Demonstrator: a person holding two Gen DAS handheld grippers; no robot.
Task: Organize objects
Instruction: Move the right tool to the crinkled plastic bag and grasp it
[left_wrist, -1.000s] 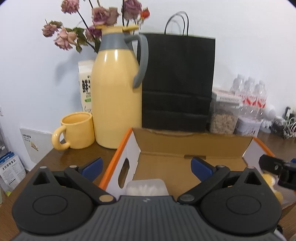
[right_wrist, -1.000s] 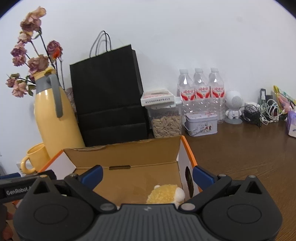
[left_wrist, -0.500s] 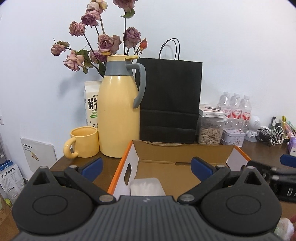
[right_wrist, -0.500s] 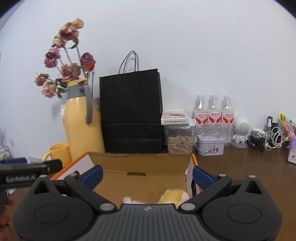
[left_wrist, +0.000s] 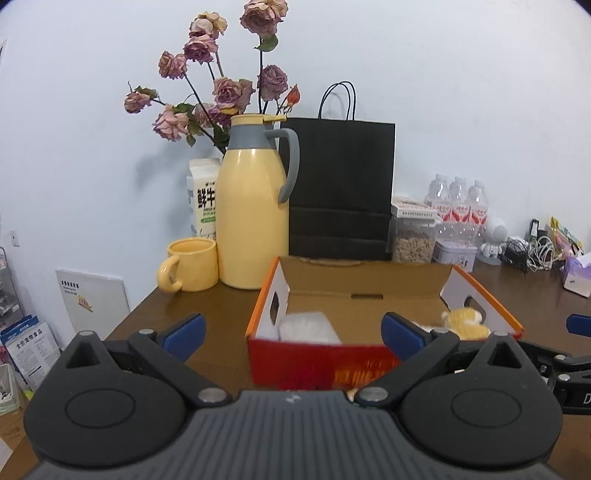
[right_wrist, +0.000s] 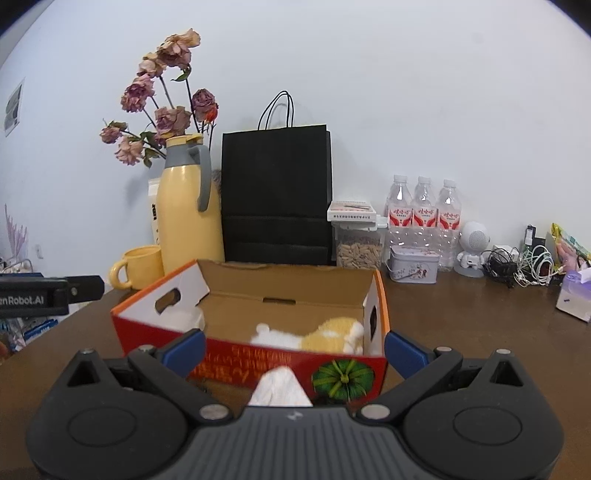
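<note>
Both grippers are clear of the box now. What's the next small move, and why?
Probably lower the open right gripper onto the white crumpled tissue lying outside the red-and-orange cardboard box; the yellow plush toy and white packet already sit inside.

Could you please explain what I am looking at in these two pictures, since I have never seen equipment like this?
There is no robot here: a person holds a two-finger gripper in each hand, each with a fisheye camera looking along its fingers. One picture comes from the left gripper, one from the right gripper. Both are open and hold nothing. On the wooden table stands an open cardboard box containing a yellow plush toy and a white packet. Behind it stand a yellow jug, a mug, a black paper bag and water bottles.
</note>
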